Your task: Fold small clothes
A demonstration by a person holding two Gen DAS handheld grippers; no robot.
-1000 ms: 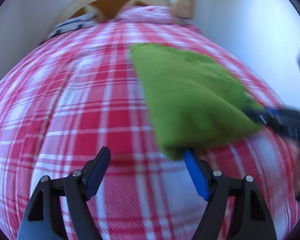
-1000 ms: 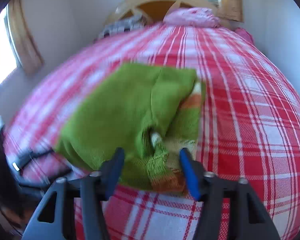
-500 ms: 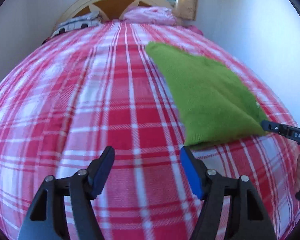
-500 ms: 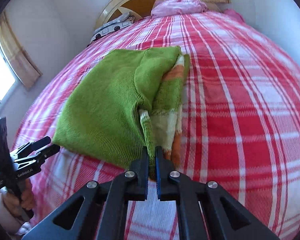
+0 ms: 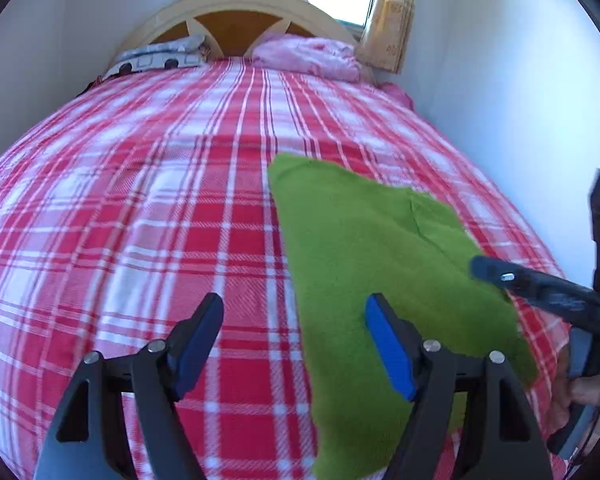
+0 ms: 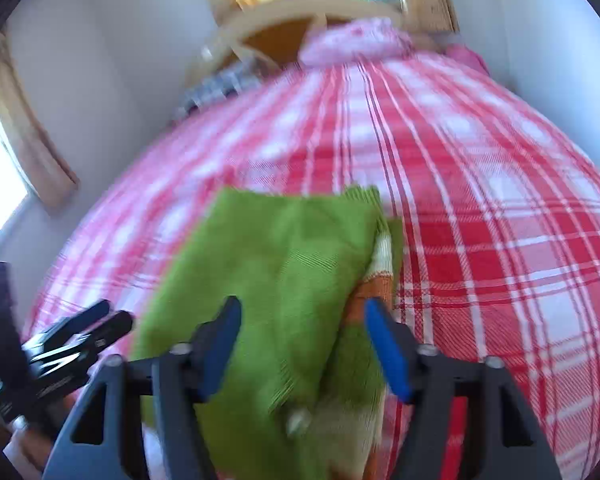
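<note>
The green knit garment (image 5: 380,272) is laid folded on the red-and-white plaid bedspread (image 5: 140,220), toward the right side of the bed in the left wrist view. A folded-over flap is seen on top in the right wrist view (image 6: 292,264), with an orange and cream striped part (image 6: 380,276) exposed along its right edge. That frame is motion-blurred, so the fold layers are only roughly made out.

The left gripper (image 5: 296,344) is held spread wide, nothing between its blue pads (image 5: 388,344). Its right finger is seen over the garment's left portion; its left finger is over bare bedspread. Contact with the cloth cannot be confirmed.

The right gripper (image 6: 300,344) is also spread apart, with the garment's near end seen in the gap between the fingers but not pinched. From the left wrist view, the right gripper (image 5: 496,274) is seen at the garment's right edge.

A pink pillow (image 5: 308,58) and a patterned black-and-white cloth (image 5: 160,58) are placed at the wooden headboard (image 5: 236,12). Yellow curtains (image 5: 388,16) are hung by the window behind it.
</note>
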